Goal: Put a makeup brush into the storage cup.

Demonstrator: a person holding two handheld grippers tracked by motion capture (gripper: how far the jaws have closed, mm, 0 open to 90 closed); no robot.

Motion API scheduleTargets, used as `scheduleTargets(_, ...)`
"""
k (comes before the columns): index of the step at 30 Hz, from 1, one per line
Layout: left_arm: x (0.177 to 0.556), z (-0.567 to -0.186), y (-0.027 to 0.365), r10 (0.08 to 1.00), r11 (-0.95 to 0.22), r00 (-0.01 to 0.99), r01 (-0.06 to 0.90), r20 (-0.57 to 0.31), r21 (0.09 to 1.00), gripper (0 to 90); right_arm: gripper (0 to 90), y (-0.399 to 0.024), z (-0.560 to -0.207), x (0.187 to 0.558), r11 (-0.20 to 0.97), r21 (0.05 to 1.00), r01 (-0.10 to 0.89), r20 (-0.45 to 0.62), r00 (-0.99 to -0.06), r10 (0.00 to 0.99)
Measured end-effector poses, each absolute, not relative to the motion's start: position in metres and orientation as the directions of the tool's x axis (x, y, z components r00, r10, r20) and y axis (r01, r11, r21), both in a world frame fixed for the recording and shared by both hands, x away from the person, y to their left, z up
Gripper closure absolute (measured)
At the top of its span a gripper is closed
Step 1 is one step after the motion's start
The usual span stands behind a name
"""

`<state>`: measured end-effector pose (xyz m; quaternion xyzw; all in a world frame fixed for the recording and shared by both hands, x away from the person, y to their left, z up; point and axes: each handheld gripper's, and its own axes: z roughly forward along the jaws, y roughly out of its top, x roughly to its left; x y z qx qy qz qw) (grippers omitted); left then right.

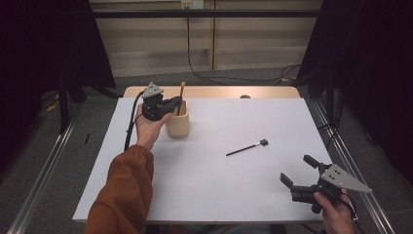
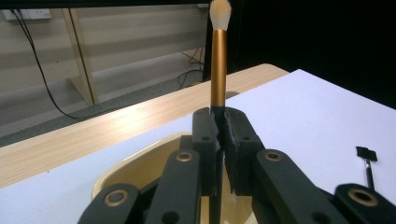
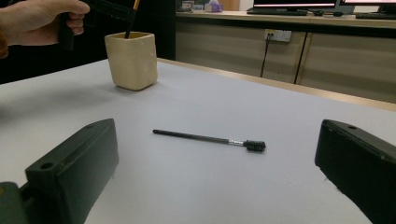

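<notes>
A cream-coloured cup (image 1: 178,124) stands on the white table (image 1: 209,195) at the back left. My left gripper (image 1: 179,104) hovers over the cup, shut on a makeup brush (image 2: 218,65) with a gold handle and a pale tuft, held upright with its lower end in the cup (image 2: 140,163). A thin black brush (image 1: 247,147) lies flat in the middle of the table. My right gripper (image 1: 300,169) rests near the front right corner, open and empty. In the right gripper view the black brush (image 3: 210,138) lies ahead between its jaws, and the cup (image 3: 131,59) stands beyond at the left.
A wooden strip (image 1: 214,91) runs along the table's far edge. Metal rails (image 1: 350,165) flank the table on both sides. Cables (image 1: 234,77) lie on the floor behind.
</notes>
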<state>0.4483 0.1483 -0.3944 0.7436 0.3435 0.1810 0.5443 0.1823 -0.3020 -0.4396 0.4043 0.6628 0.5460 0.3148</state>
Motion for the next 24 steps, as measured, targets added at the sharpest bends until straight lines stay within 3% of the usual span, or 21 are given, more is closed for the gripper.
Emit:
scheduleTargets(10,0.4481,-0.3975,0.1504,0.708,-0.171,0.696,0.333,-0.120,0.927,82.7,0.0,-0.3017,-0.4395,0.1823,0.078,0.978,0.193,0.024,-0.476,0.879)
scheduleTargets(24,0.4495,-0.4005,0.1491,0.714,-0.156,0.688,0.336,-0.129,0.929,35.5,0.0,-0.3019,-0.4394,0.1822,0.078,0.978,0.193,0.024,-0.477,0.879)
